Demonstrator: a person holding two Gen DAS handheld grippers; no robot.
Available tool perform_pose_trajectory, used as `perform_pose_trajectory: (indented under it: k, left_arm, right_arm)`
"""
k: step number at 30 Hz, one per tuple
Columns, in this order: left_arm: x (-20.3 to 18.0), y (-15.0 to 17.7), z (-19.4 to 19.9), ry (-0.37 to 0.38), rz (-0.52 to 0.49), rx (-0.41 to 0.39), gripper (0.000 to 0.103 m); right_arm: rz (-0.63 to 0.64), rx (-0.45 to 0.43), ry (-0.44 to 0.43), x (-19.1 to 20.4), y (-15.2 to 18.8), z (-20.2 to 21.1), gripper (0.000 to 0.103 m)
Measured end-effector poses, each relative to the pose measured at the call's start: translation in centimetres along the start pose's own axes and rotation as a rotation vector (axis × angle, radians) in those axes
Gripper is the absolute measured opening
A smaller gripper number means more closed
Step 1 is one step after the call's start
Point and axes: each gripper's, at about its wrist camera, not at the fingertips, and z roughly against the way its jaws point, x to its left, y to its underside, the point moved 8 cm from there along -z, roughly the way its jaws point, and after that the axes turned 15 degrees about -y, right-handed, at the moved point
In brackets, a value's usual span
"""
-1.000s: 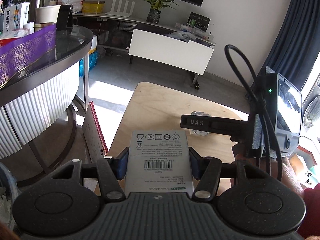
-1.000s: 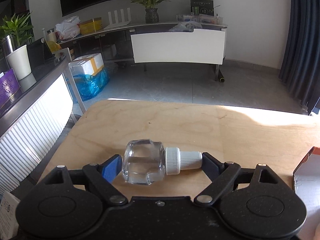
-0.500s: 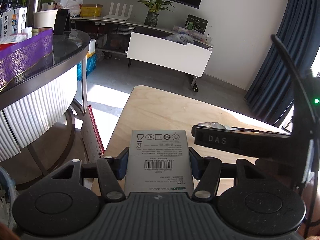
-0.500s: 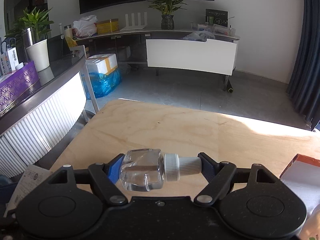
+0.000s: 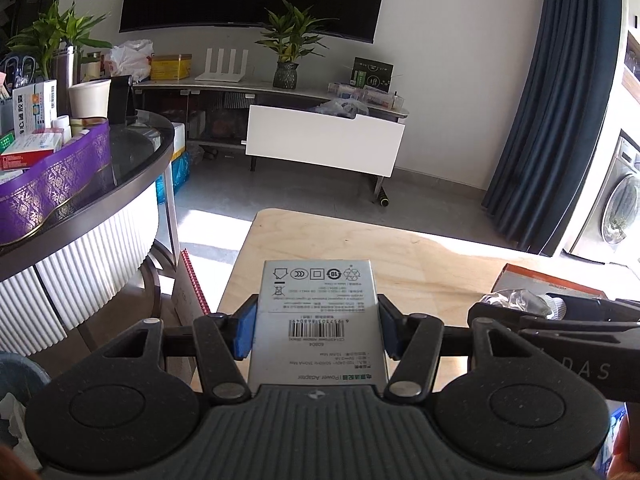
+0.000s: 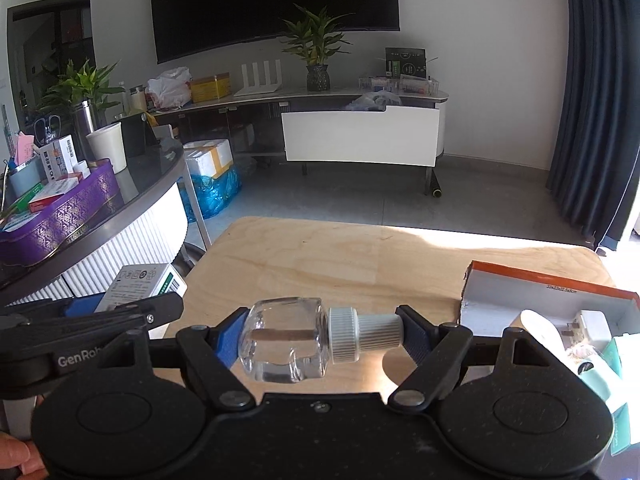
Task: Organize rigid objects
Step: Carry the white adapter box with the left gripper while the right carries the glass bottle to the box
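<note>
My left gripper (image 5: 318, 330) is shut on a white power adapter box (image 5: 318, 320) with a barcode label, held above the left part of the wooden table (image 5: 420, 260). My right gripper (image 6: 320, 338) is shut on a clear glass bottle (image 6: 286, 344) with a white ribbed cap, held sideways above the table (image 6: 360, 264). In the right wrist view the adapter box (image 6: 140, 284) shows at the left in the other gripper. In the left wrist view the bottle (image 5: 516, 300) shows at the right.
An orange-edged open box (image 6: 552, 300) with several white items lies at the table's right end; it also shows in the left wrist view (image 5: 548, 282). A round dark counter (image 5: 120, 176) with a purple tray (image 5: 52, 188) stands left. A red-edged cardboard piece (image 5: 192, 284) leans by the table.
Both grippers have risen and tilted up while keeping their loads. The right gripper has moved to the right in the left wrist view; the open box has come into sight.
</note>
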Motion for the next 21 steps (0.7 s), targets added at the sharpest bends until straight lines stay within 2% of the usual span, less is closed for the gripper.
perform_pose_trajectory:
  k: [11, 21]
  left_arm:
    - [-1.4, 1.0, 4.8, -0.002, 0.009, -0.017, 0.059]
    - [-3.0, 2.0, 7.4, 0.008, -0.009, -0.032, 0.059]
  right_arm:
    - [-0.032, -0.034, -0.003, 0.0, 2.6, 6.5, 0.093]
    - [-0.028, -0.06, 0.017, -0.2, 4.0, 10.5, 0.093]
